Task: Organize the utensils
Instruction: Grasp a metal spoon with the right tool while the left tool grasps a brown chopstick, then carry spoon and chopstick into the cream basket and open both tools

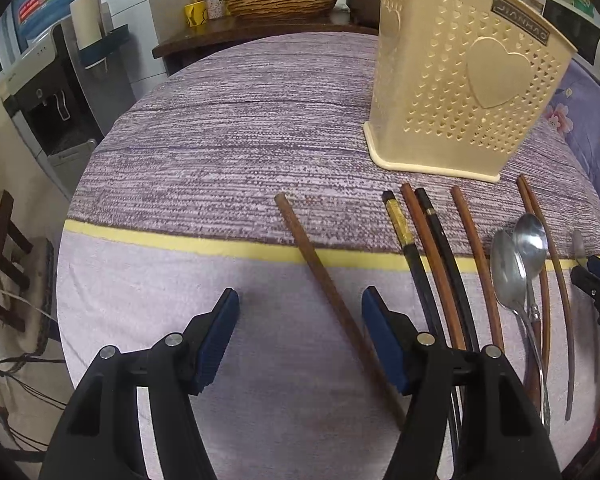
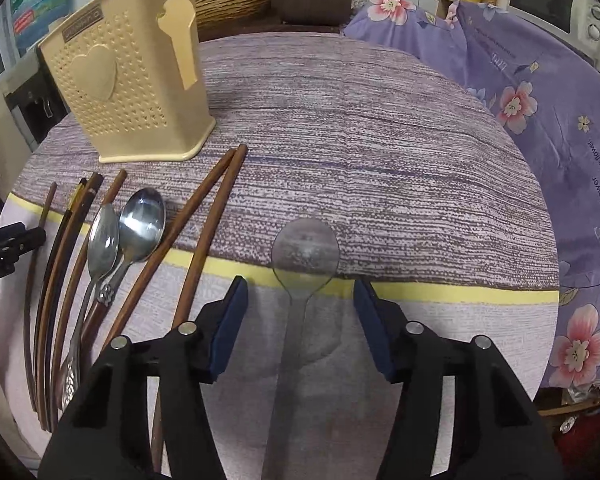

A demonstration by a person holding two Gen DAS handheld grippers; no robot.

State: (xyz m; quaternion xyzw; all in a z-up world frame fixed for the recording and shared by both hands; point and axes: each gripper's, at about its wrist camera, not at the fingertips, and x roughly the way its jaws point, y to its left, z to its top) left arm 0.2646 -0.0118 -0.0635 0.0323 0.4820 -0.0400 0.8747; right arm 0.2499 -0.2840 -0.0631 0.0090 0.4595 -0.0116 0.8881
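Meanwhile, two hand-held grippers are hovering over a table draped in a striped purple cloth, with a scatter of utensils waiting to be sorted. In the left wrist view, the left gripper is standing released, its blue pads spread wide, and a lone brown chopstick is lying between them at centre frame. That chopstick's long axis is running diagonally, from upper left toward lower right, and its near end is disappearing under the right-hand finger; whether a pad is touching it cannot be told. In the right wrist view, the right gripper is likewise gaping, straddling a clear plastic spoon whose bowl is pointing away, up the frame, and whose handle is running straight back between the fingers. A cream perforated holder is standing upright at upper right of the left view, apparently the destination. Between the grippers, the remaining chopsticks and two metal spoons are lying roughly parallel in a loose row. Each hand looks nearer its own target: the left to the stray chopstick, the right to the clear spoon.
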